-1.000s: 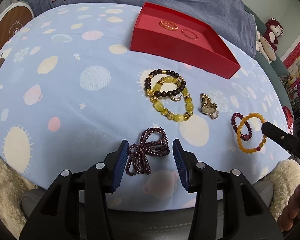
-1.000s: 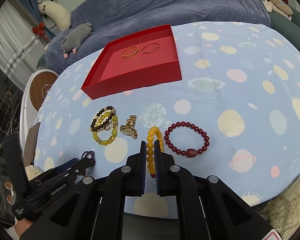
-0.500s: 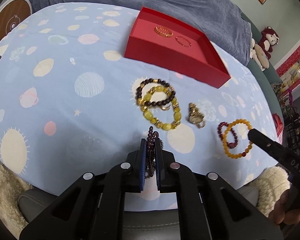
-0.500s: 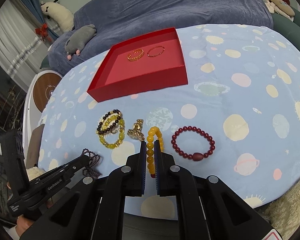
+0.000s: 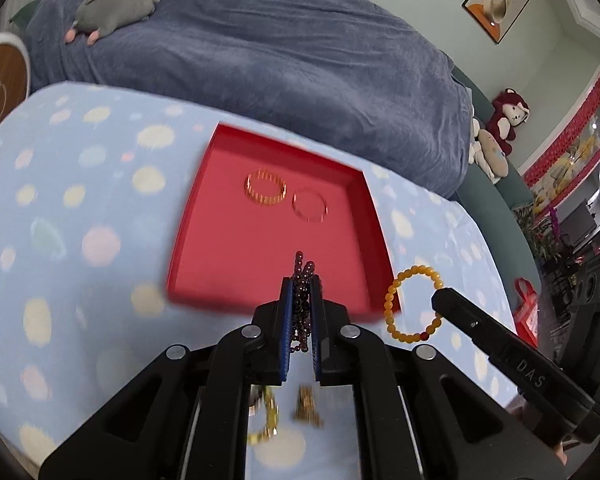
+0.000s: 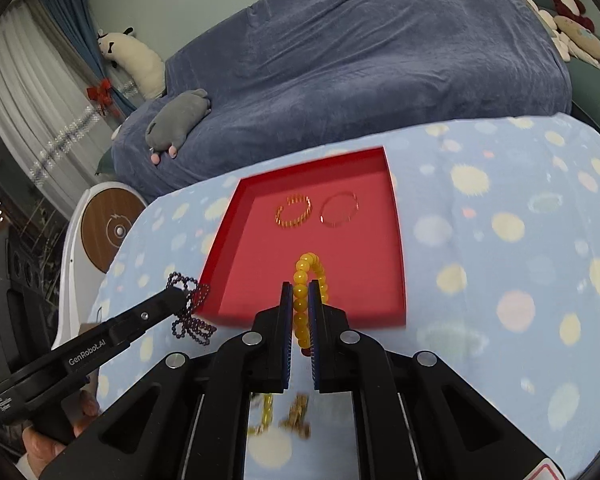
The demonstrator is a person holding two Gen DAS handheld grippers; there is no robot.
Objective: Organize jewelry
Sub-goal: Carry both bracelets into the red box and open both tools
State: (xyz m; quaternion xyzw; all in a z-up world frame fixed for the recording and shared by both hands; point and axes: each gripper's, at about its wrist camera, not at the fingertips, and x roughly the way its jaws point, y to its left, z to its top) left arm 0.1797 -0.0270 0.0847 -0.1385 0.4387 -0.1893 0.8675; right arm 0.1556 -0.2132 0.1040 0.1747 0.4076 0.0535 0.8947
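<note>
Both bracelets have left the cloth since the earlier frames and now hang over the near edge of the red tray (image 5: pixel 228 264). The dark red bead strand (image 5: pixel 302 280) sits pinched in the left gripper (image 5: pixel 301 292), whose jaws have closed on it within the last second; its loops stick out at 12 o'clock beyond the pads. The yellow bead bracelet (image 6: pixel 308 280) is clamped in the right gripper (image 6: pixel 300 296), most of its ring dangling past the jaws. Two thin gold bangles (image 5: pixel 286 196) already lie in the tray at 12 o'clock from both loads.

The risk I see: each grip catches only a few round beads, so a quick swing could let a strand slip out short of the tray. Releasing too far forward could also tangle beads with the bangles. A gold watch (image 5: pixel 308 404) and another bracelet remain on the spotted cloth (image 5: pixel 60 240), at 6 o'clock under the jaws.
</note>
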